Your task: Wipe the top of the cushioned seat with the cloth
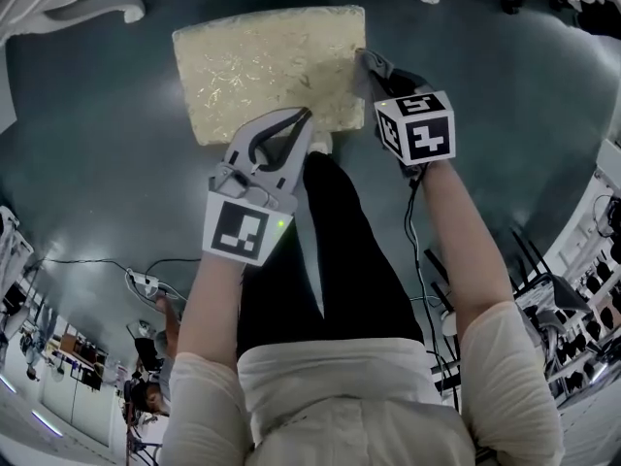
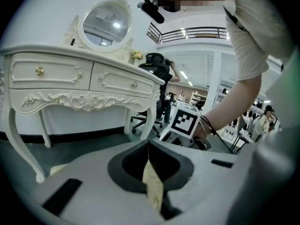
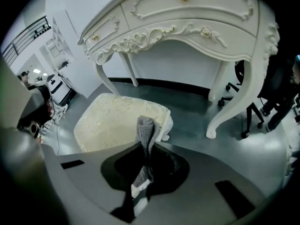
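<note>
The cushioned seat (image 1: 267, 66), cream with a shiny pattern, stands on the dark floor just ahead of me, and the right gripper view shows its top (image 3: 112, 121). My right gripper (image 1: 369, 64) hovers at the seat's right front corner, shut on a grey knitted cloth (image 3: 146, 130) that sticks up past the jaw tips. My left gripper (image 1: 307, 116) is over the seat's front edge with its jaws shut and nothing clearly held. A cream sliver of the seat (image 2: 152, 184) shows through the gap behind the left jaw tips.
A white carved dressing table (image 3: 197, 18) with an oval mirror (image 2: 105, 22) stands just beyond the seat; its curved legs (image 1: 92, 10) flank it. A black office chair (image 3: 265, 102) is to the right. Cables (image 1: 146, 280) lie on the floor behind me.
</note>
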Available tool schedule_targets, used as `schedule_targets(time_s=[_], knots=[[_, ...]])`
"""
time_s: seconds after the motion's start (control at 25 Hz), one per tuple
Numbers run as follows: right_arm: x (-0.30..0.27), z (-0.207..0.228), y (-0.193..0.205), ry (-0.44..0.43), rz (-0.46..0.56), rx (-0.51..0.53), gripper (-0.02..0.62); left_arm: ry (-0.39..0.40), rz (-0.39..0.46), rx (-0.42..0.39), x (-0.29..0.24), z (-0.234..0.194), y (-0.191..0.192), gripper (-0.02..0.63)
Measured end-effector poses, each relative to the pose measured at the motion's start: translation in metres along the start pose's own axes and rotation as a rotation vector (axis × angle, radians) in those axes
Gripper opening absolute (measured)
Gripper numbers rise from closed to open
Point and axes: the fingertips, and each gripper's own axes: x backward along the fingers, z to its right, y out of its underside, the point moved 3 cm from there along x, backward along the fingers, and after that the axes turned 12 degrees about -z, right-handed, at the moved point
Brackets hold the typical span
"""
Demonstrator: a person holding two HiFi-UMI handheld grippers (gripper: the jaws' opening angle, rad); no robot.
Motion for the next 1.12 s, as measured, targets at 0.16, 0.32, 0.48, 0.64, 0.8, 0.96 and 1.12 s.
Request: schedule_targets(time_s=[0.16,0.32,0.48,0.64,0.8,0.96,1.12], knots=[[0.012,-0.035,-0.015,-0.022,0.034,0.02,0.028,-0.016,0.023,-0.038,0.033,-0.013,-0.003,0.003],[0.009,-0.085,-0.028,-0.065,0.044,0.032,0.028,-0.043,0.029,-0.025,0.067,-0.032,0.012,0.003],[-0.004,-0.143,-0.035,-0.106,0.036,0.048,0.028,-0.062,0.016,-0.012,0.105,-0.053,0.041,0.003],[-0.024,-0.201,-0.038,-0.145,0.012,0.061,0.028,-0.078,0.004,0.013,0.14,-0.075,0.073,0.003],[-0.039,-0.245,-0.042,-0.182,-0.002,0.086,0.028,-0.102,-0.005,0.058,0.165,-0.094,0.096,0.003],[-0.057,-0.28,-0.051,-0.211,-0.01,0.082,0.028,-0.122,0.0,0.091,0.186,-0.117,0.117,0.003],[-0.076,-0.308,-0.06,-0.231,-0.022,0.083,0.028,-0.125,-0.008,0.1,0.198,-0.135,0.135,0.003]])
